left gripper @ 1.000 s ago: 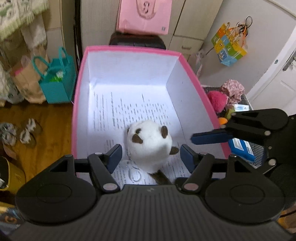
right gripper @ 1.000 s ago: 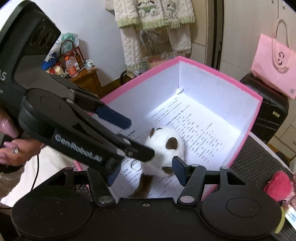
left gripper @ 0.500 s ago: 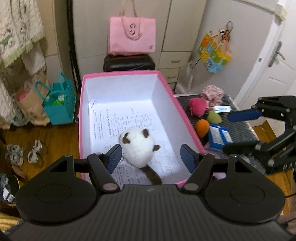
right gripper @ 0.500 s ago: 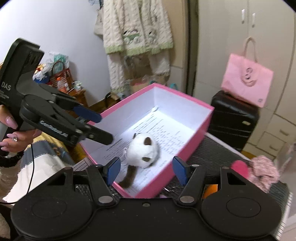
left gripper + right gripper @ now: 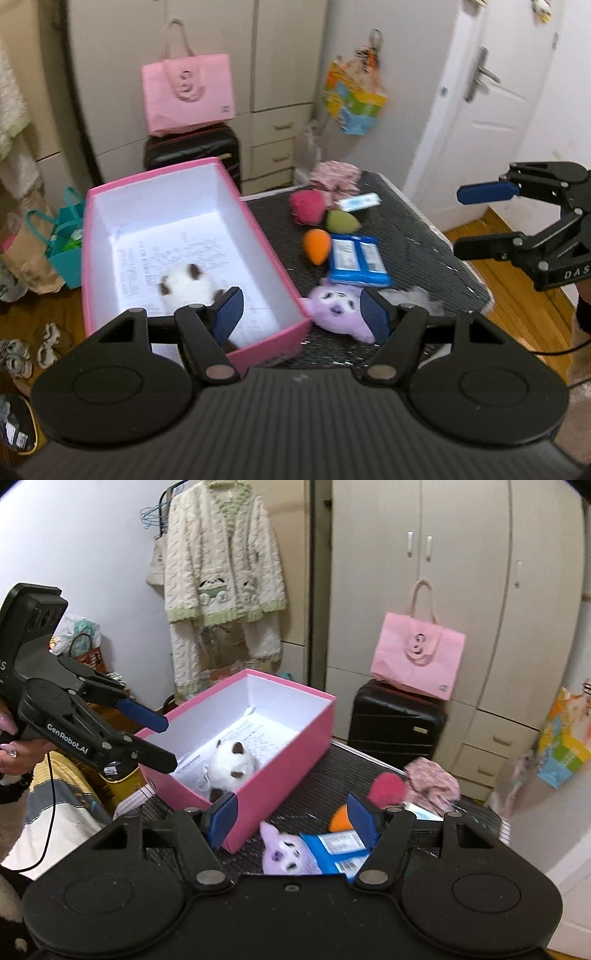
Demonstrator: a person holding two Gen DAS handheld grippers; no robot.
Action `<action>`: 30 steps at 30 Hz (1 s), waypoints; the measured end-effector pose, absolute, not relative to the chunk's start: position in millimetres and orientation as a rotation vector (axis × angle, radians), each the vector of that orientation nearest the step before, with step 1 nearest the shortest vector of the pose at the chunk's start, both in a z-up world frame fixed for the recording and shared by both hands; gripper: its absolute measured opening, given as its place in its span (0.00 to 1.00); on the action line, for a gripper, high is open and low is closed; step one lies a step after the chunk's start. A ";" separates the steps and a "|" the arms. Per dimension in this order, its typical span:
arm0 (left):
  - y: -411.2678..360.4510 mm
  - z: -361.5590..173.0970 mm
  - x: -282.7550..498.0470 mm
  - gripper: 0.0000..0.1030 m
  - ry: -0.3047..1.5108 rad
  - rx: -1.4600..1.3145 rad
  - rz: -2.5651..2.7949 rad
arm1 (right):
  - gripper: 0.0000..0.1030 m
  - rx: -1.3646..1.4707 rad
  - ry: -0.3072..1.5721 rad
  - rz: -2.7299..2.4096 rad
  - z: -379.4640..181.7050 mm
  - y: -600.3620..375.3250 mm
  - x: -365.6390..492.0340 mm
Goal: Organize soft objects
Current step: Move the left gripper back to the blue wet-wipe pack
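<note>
My left gripper (image 5: 301, 308) and right gripper (image 5: 288, 818) pulled back up, both spread, right one opening wider | white toy (image 5: 186, 286) now in pink box (image 5: 258, 225) | purple toy (image 5: 338, 308) on table next

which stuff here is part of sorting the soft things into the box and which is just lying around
Part of the job:
pink box
white plush, already in the box
purple plush
pink pompom
orange sponge
green sponge
floral cloth

Just lying about:
blue packet
white packet
pink bag
suitcase
teal bag
cardigan
</note>
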State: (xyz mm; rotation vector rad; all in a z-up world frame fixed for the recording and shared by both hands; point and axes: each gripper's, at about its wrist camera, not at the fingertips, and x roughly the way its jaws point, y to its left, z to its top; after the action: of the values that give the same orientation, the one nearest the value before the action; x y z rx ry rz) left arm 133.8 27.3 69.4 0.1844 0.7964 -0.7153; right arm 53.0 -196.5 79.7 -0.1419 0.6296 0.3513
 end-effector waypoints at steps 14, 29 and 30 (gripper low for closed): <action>-55.8 38.7 129.3 0.67 0.883 0.188 -0.862 | 0.69 -0.084 0.682 0.289 53.6 -245.7 44.1; -95.0 -10.8 157.0 0.67 0.948 0.159 -0.776 | 0.70 -0.039 0.725 0.344 7.3 -293.2 102.9; -96.5 -14.4 158.1 0.67 0.948 0.152 -0.767 | 0.70 -0.037 0.732 0.351 2.6 -294.3 108.4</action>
State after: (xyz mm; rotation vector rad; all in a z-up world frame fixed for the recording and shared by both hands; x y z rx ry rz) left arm 158.1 -96.5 -14.4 0.1518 0.9485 -0.7667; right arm 108.4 -294.3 2.6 -0.0368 0.7321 0.3511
